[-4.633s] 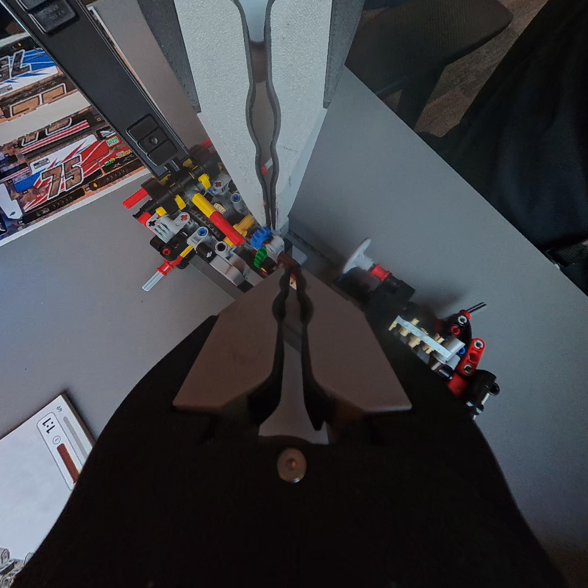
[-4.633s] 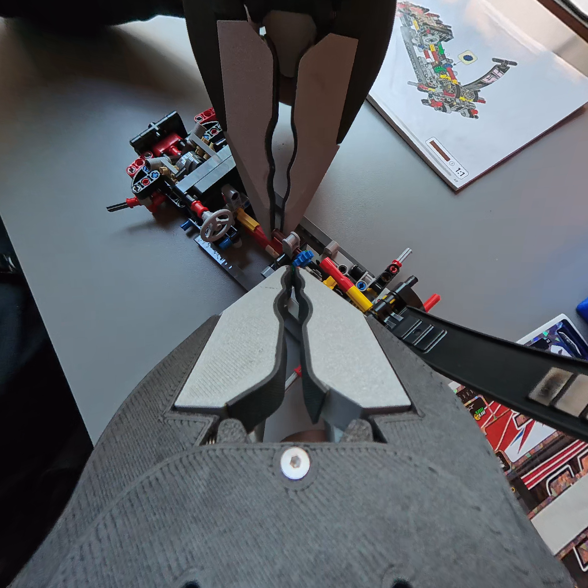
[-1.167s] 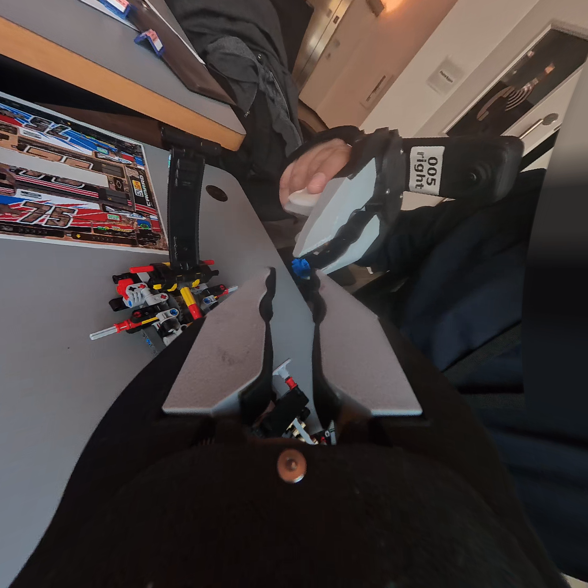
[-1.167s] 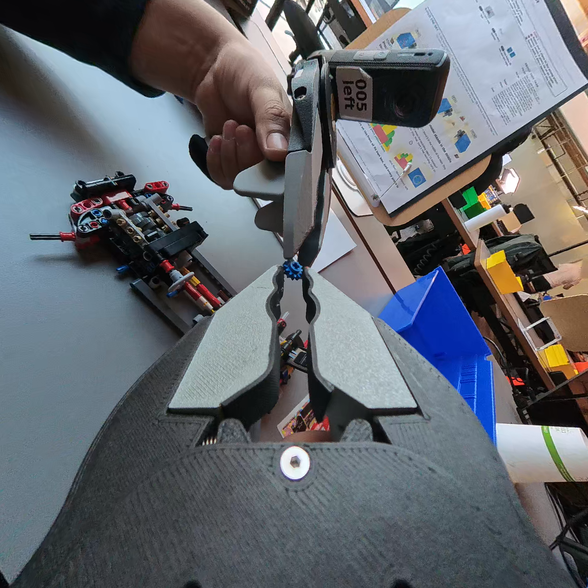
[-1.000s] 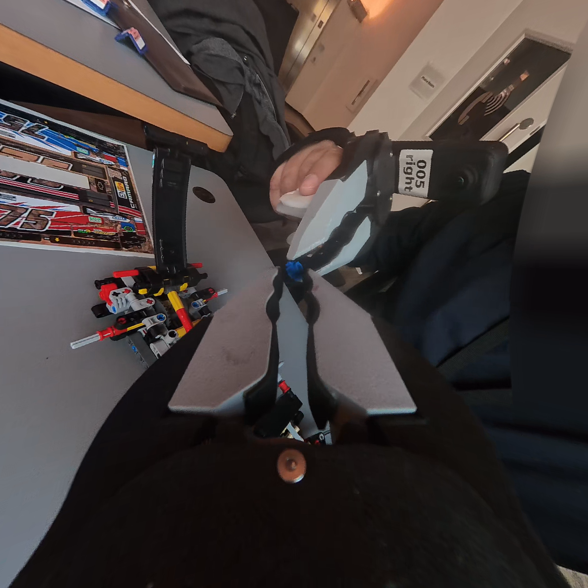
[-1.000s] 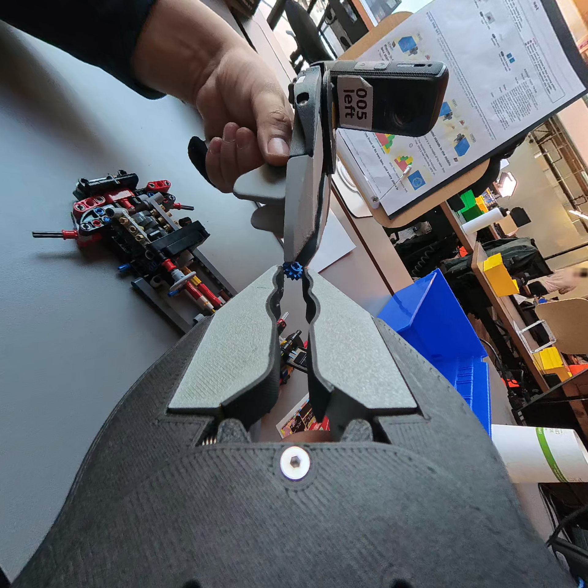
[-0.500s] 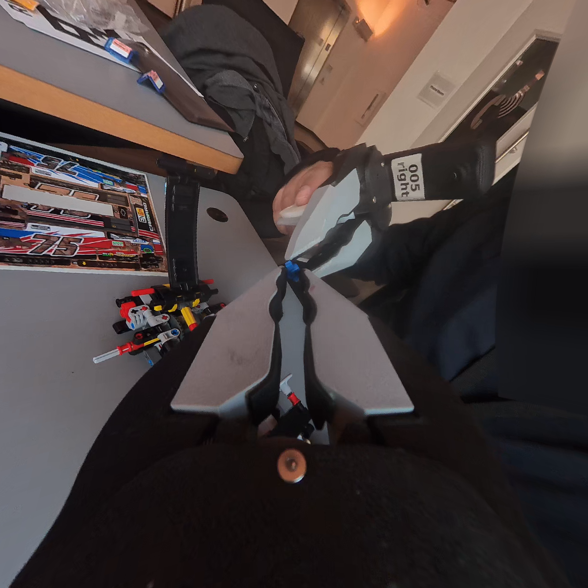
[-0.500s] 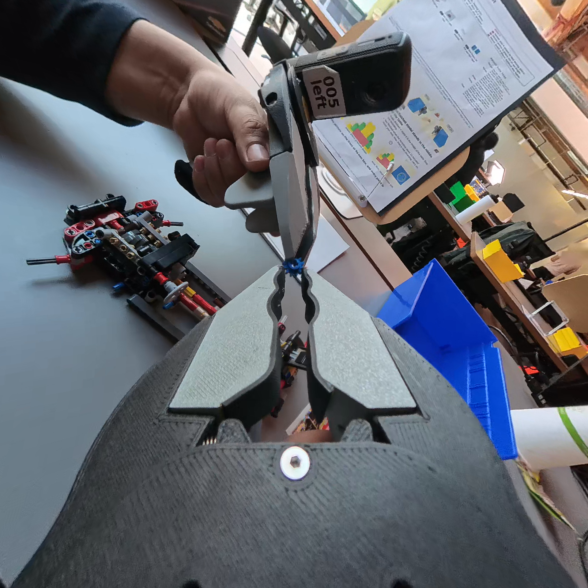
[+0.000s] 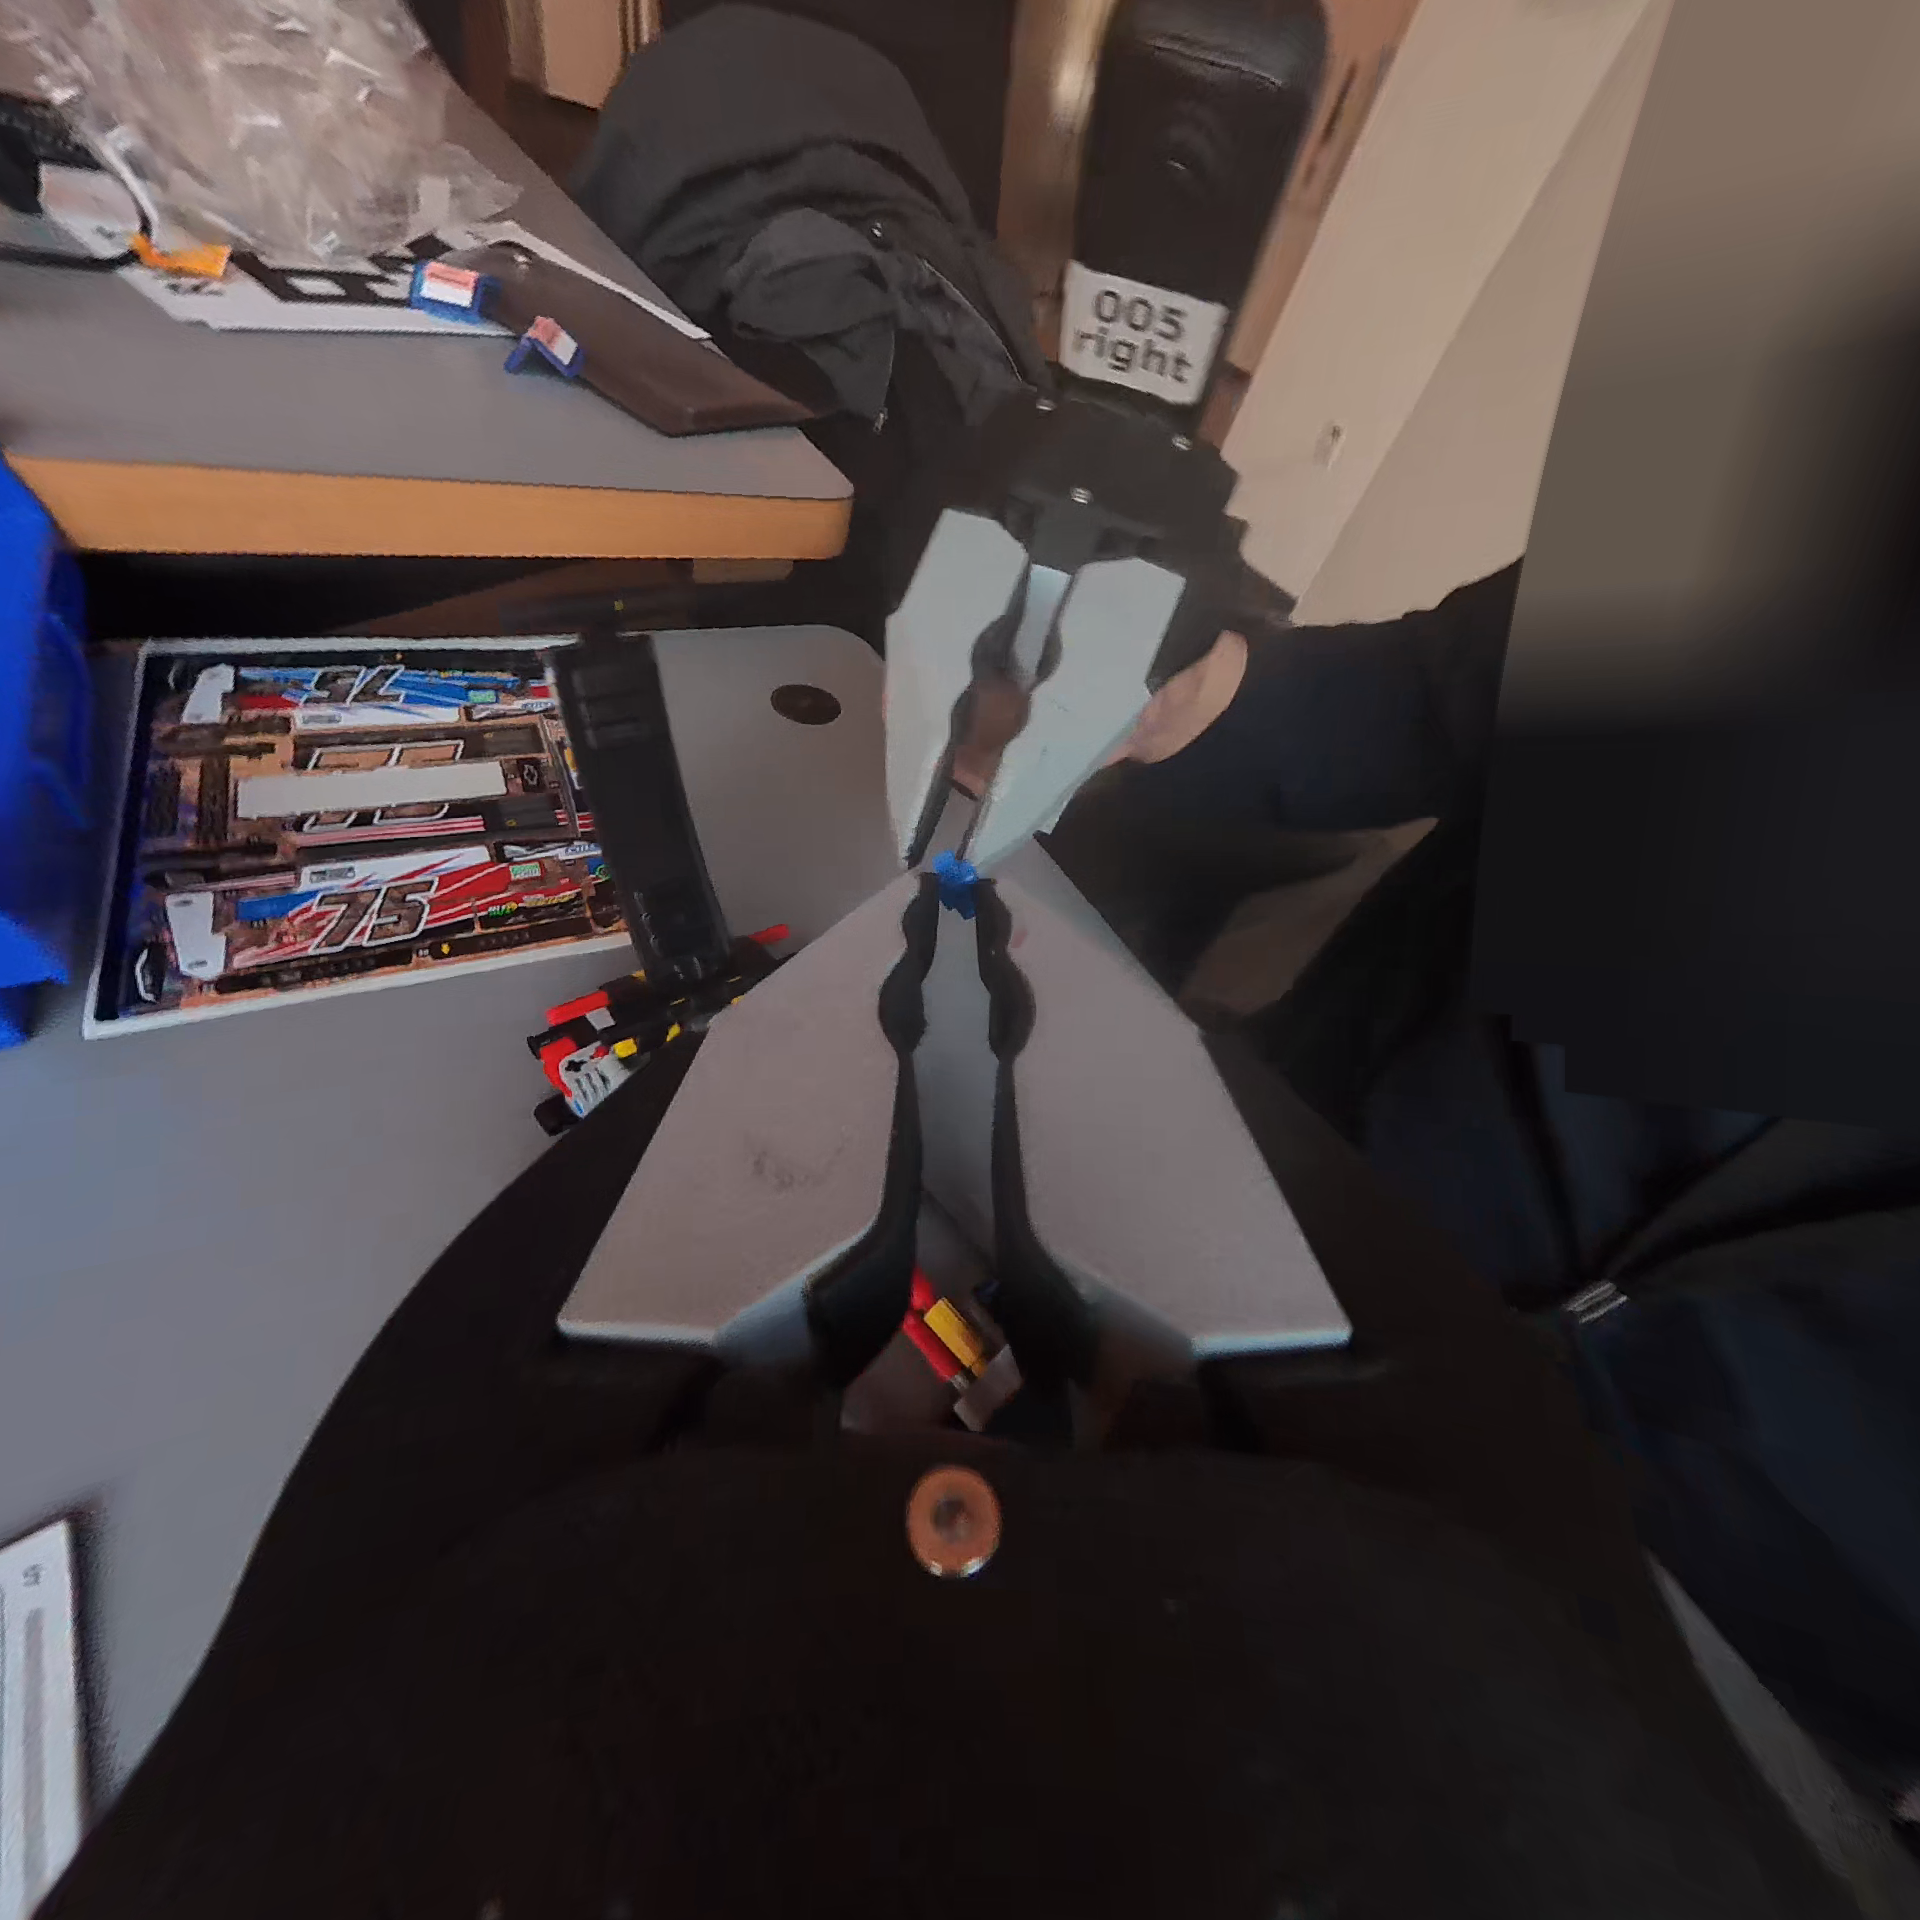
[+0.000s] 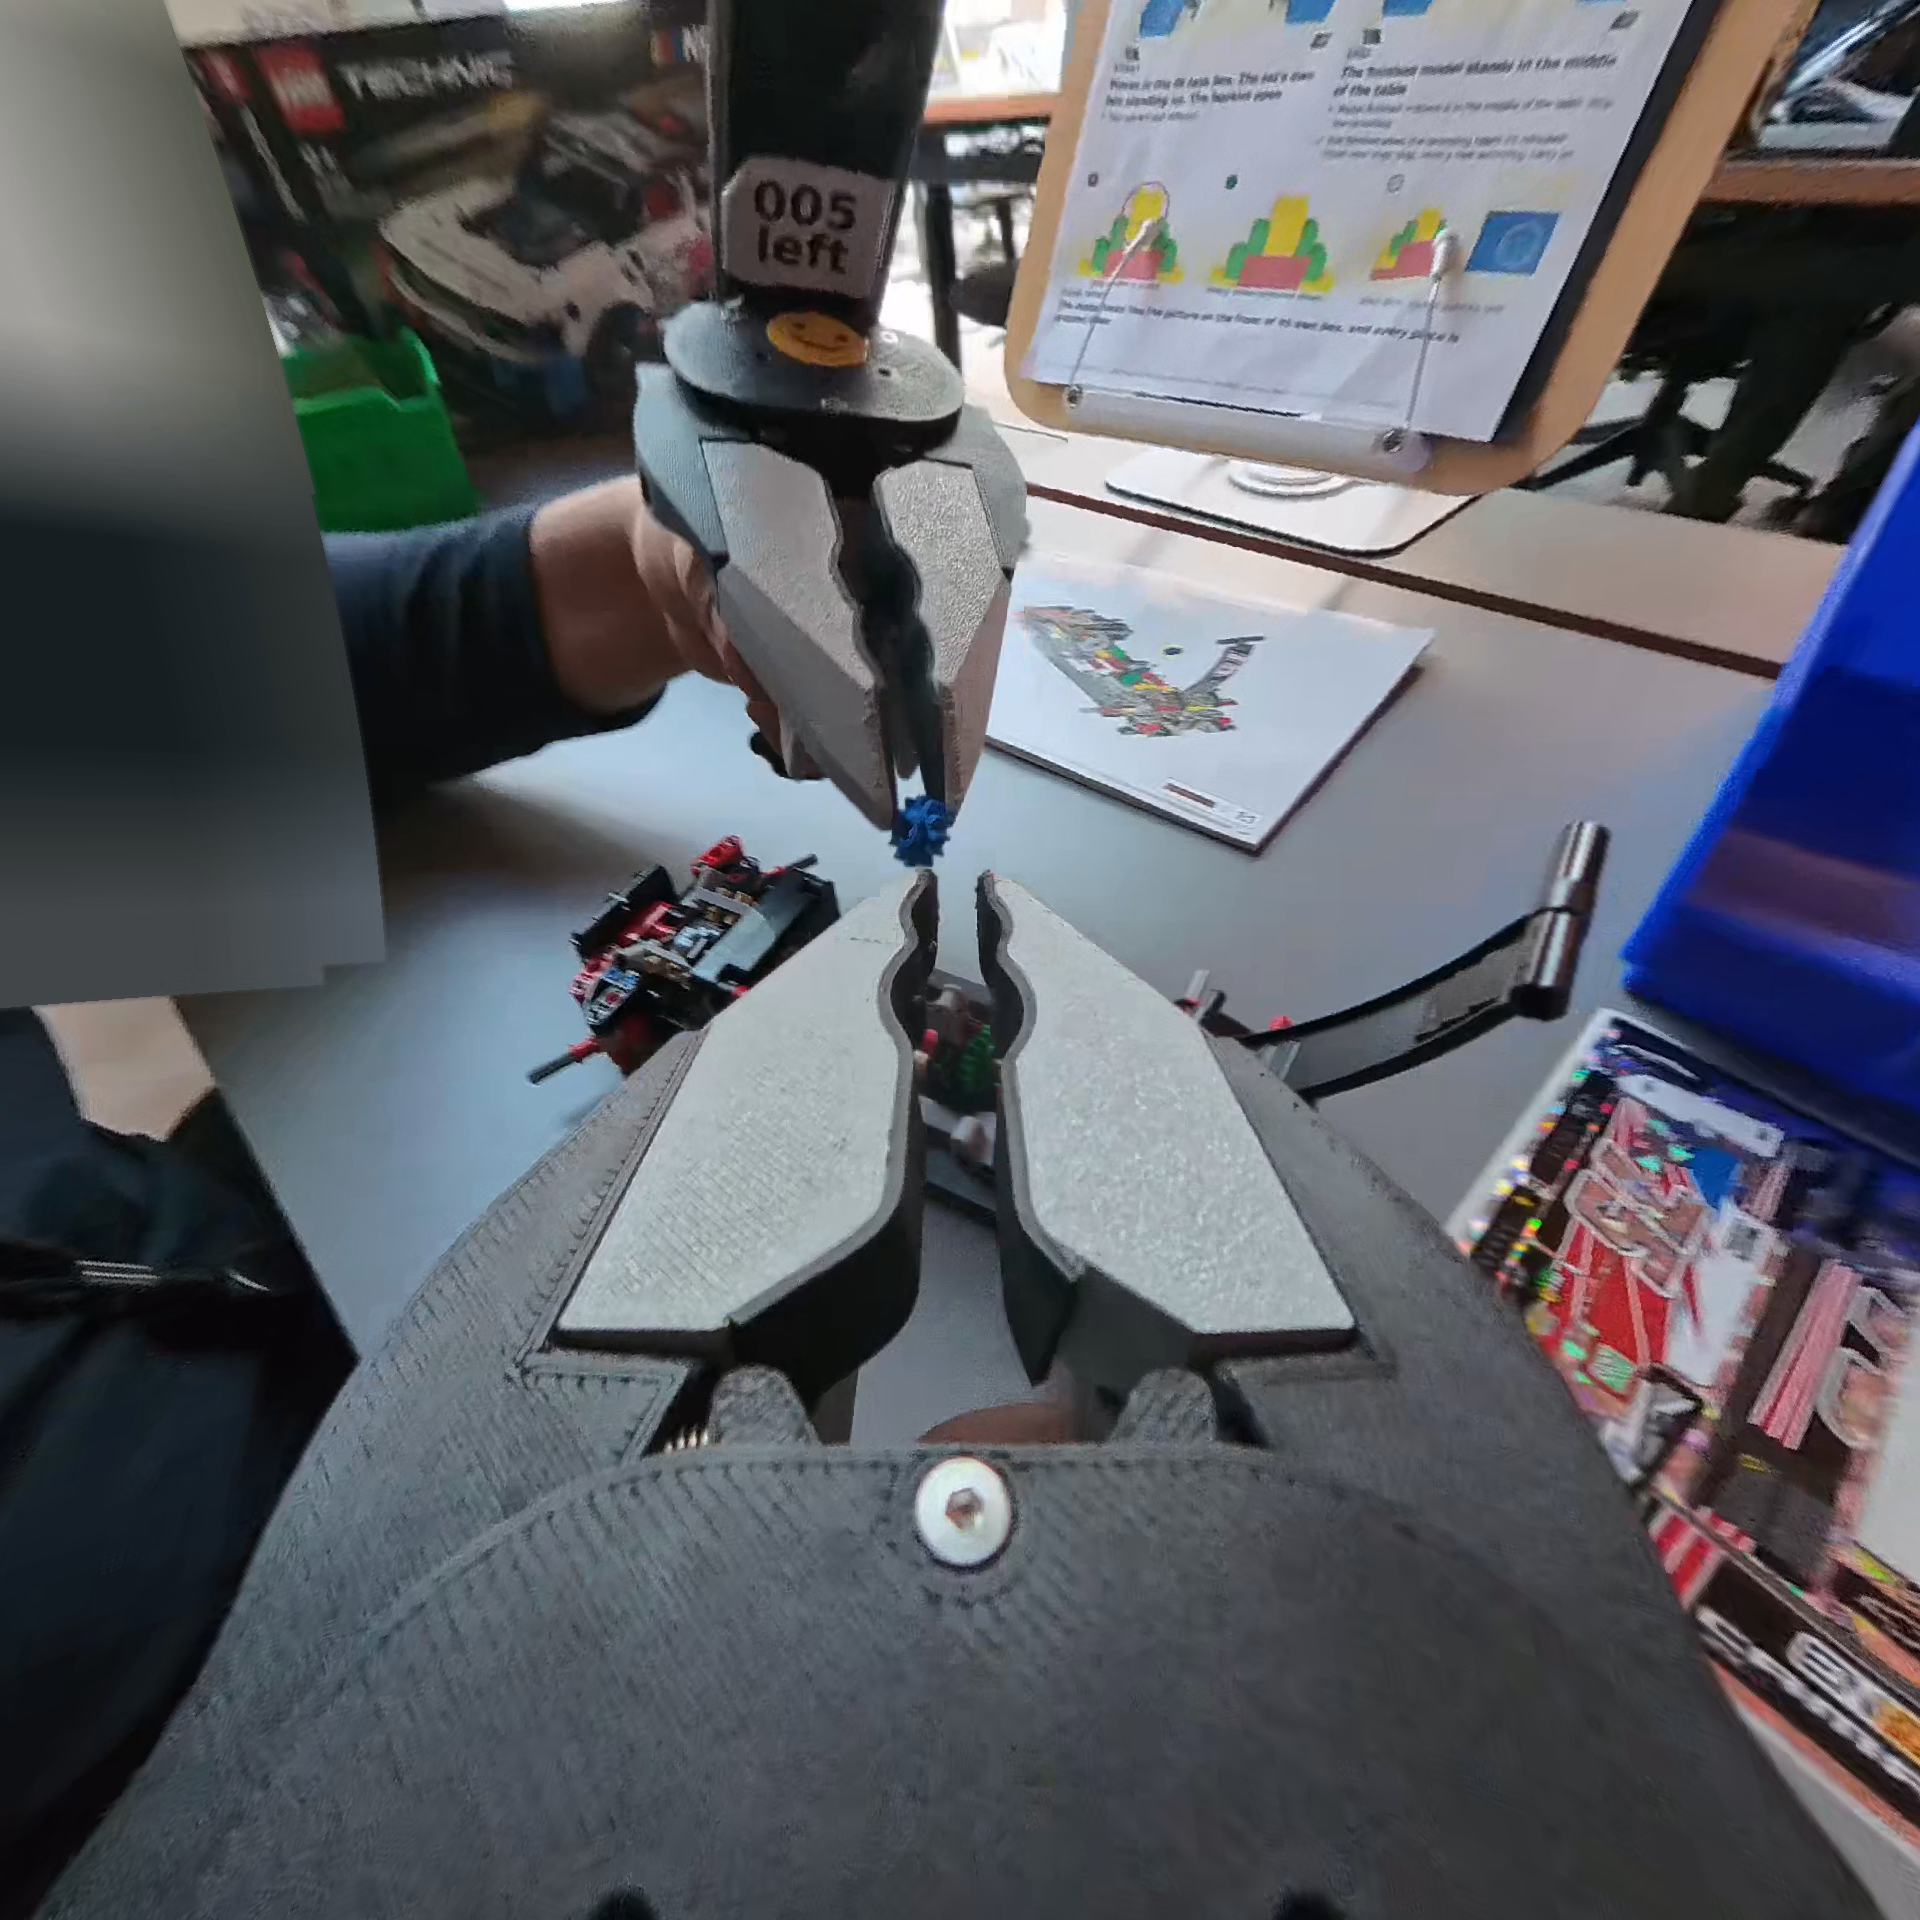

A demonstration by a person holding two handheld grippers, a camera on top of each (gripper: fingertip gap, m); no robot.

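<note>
Blue gear [image 10: 920, 828] now in left tool [image 10: 920, 805]; right tool [image 10: 956, 883] released, empty.

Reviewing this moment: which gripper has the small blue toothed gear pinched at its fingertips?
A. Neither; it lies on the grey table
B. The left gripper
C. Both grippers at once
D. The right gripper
B. In the right wrist view the small blue toothed gear sits at the closed tips of the left gripper, while the right gripper below it shows empty space between its fingertips, clear of the gear.
</note>
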